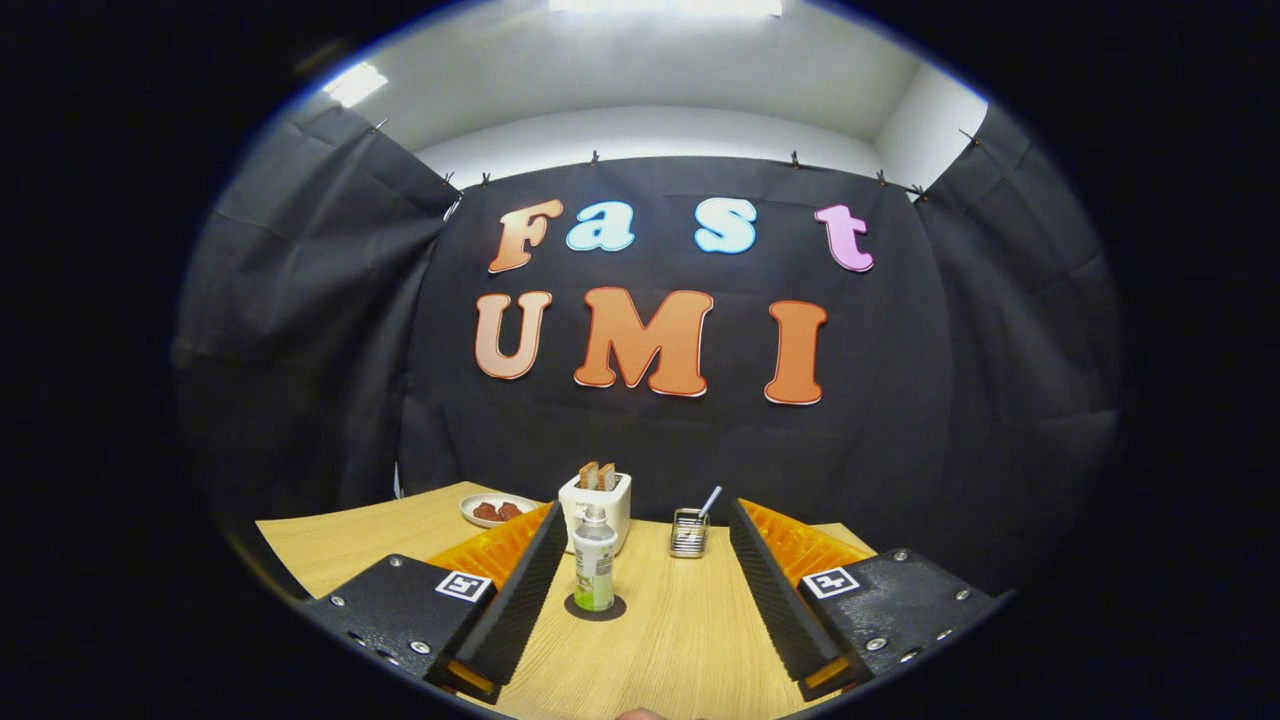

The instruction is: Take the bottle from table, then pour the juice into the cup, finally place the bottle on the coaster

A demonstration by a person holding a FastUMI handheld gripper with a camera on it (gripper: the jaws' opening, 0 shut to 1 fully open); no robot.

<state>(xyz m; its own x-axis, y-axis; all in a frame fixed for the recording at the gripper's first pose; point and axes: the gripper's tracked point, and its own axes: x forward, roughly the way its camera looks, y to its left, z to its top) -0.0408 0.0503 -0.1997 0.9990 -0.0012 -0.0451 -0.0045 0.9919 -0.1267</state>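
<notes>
The wooden bench runs back to the booth's black cloth wall, and its near corners are hidden under the gripper body. The two fingers stand wide apart, gripping nothing, with bare bench between them. Beyond the bottle, a white toaster holds two brown slices of toast standing upright in its slots; its lower front is covered by the bottle. The bottle stands upright between the fingers, nearer the left one and apart from it, holding pale green juice in its lower part. It sits on a dark round coaster, of which just the rim shows. A white plate behind the left finger is partly cut off by it and holds red-brown pieces too small to identify. A small wire basket right of the toaster holds a pale-handled utensil leaning out.
</notes>
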